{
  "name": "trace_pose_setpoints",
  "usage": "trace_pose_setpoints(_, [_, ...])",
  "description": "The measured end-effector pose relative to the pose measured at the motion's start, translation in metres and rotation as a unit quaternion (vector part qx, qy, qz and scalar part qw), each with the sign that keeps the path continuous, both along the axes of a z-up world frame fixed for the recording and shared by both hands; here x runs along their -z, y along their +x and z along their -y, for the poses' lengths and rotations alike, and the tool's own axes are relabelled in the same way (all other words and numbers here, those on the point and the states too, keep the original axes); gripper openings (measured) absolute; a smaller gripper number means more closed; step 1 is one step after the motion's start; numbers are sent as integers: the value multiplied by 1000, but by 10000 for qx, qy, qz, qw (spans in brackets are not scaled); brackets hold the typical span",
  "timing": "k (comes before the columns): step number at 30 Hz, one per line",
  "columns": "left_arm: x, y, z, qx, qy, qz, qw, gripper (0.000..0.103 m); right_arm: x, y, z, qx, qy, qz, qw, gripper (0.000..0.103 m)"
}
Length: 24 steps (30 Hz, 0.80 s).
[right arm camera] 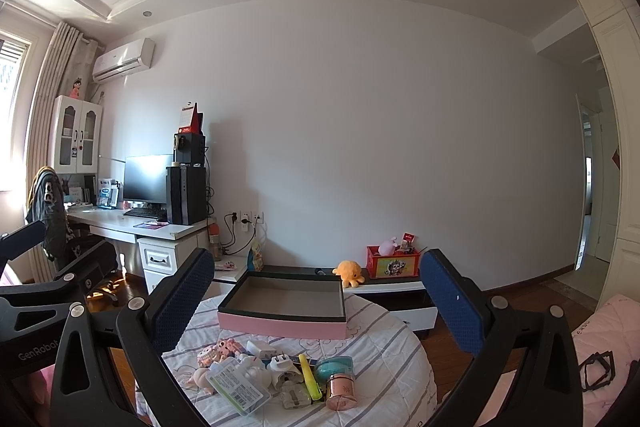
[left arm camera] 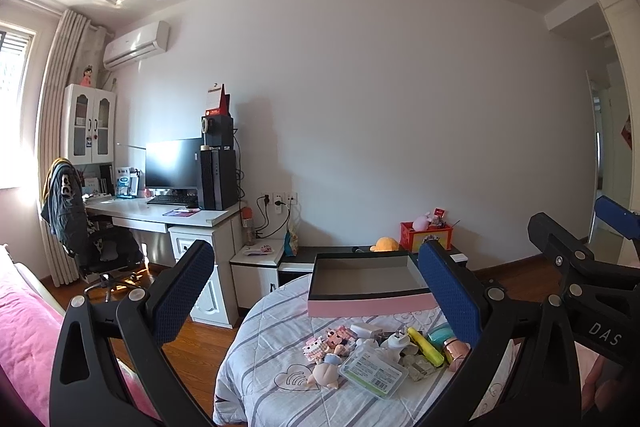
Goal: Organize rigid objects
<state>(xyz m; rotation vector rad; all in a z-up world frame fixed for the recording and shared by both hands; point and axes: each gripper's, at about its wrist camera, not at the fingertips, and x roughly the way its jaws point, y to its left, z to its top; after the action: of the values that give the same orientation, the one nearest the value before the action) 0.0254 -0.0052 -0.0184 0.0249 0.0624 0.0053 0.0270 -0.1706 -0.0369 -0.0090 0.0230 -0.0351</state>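
Observation:
A shallow pink box [left arm camera: 370, 281] [right arm camera: 284, 301] with a black rim lies empty at the far side of a round table covered by a striped quilt [left arm camera: 276, 343] [right arm camera: 384, 351]. In front of it sits a pile of small items: a clear flat case [left arm camera: 372, 371] [right arm camera: 236, 385], a yellow highlighter [left arm camera: 426, 345] [right arm camera: 310, 377], a rose-gold jar [left arm camera: 456, 349] [right arm camera: 340, 391], a teal case [right arm camera: 334, 367], white plugs [right arm camera: 282, 367], a pink block figure [left arm camera: 330, 341] and a small doll [left arm camera: 326, 371]. My left gripper [left arm camera: 316, 291] and right gripper [right arm camera: 316, 297] hover open above the pile, holding nothing.
A desk [left arm camera: 160, 213] with monitor, computer tower and an office chair [left arm camera: 100, 251] stands at the left. A low cabinet behind the table carries a red box [right arm camera: 394, 263] and an orange plush [right arm camera: 348, 273]. Pink bedding [left arm camera: 28, 339] lies at the left; wood floor surrounds the table.

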Motion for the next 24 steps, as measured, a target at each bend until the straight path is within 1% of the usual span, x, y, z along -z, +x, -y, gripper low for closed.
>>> trace_pose_setpoints(2, [8, 8, -1, -34, 103, -52, 9999, 103, 7, 8, 2, 81, -21, -61, 9999, 103])
trace_pose_setpoints(4, [22, 22, -7, -101, 157, -229, 9996, 103, 18, 18, 7, 103, -8, -240, 9997, 103])
trace_pose_setpoints(7, [46, 48, -18, -116, 83, -671, 9976, 103, 42, 44, 15, 165, 64, -668, 9976, 103])
trace_pose_setpoints(10, [77, 76, -25, -59, 8, -1202, 9927, 103, 72, 69, 22, 154, 74, -1075, 9941, 103])
trace_pose_setpoints(13, [110, 101, -20, 55, 22, -1669, 9860, 103, 102, 91, 30, 173, 73, -1499, 9885, 103])
trace_pose_setpoints(16, [139, 119, -3, 212, 22, -2041, 9787, 103, 129, 112, 40, 155, 94, -1907, 9815, 103])
trace_pose_setpoints(18, [156, 126, 11, 404, -58, -2312, 9721, 103, 144, 120, 45, 167, 106, -2079, 9780, 103])
trace_pose_setpoints(21, [174, 134, 31, 657, -315, -2670, 9609, 103, 161, 127, 56, 107, 157, -2227, 9747, 103])
trace_pose_setpoints(24, [179, 147, 47, 620, -485, -2867, 9548, 103, 171, 135, 67, 89, 212, -2391, 9707, 103])
